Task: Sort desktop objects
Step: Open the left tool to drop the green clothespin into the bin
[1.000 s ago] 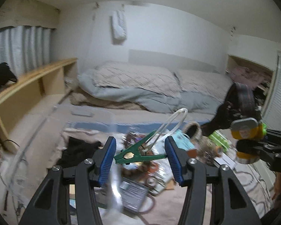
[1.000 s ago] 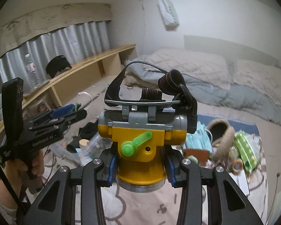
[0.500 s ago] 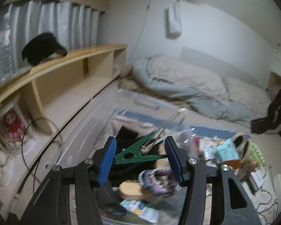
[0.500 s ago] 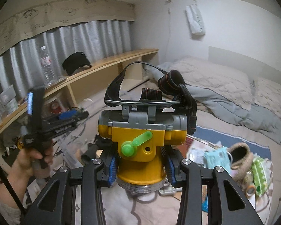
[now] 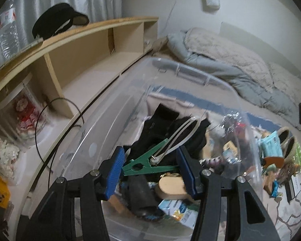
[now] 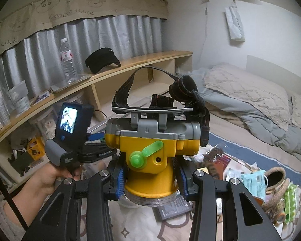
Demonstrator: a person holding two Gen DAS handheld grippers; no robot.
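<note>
My left gripper (image 5: 150, 167) is shut on a green clip (image 5: 145, 163) with a white loop, the clip spanning its blue pads. It hangs over a clear plastic bin (image 5: 190, 74) that holds black cloth (image 5: 166, 124), a wooden piece and small packets. My right gripper (image 6: 150, 182) is shut on a yellow and grey headlamp (image 6: 150, 150) with a green crank and a black strap (image 6: 162, 100). In the right wrist view a person's hand (image 6: 50, 178) holds the left gripper's handle (image 6: 70, 132) at the left.
A wooden shelf (image 6: 114, 68) along the wall carries water bottles (image 6: 67, 60) and a black visor (image 6: 102, 60). A bed with a grey quilt (image 6: 250, 104) lies behind. A pile of clutter (image 6: 260, 182), with a woven basket and face masks, covers the rug at the right.
The left gripper swung left and down with the clip, from above the clutter pile to over the clear bin. The right gripper carried the headlamp leftward, toward the shelf side.
</note>
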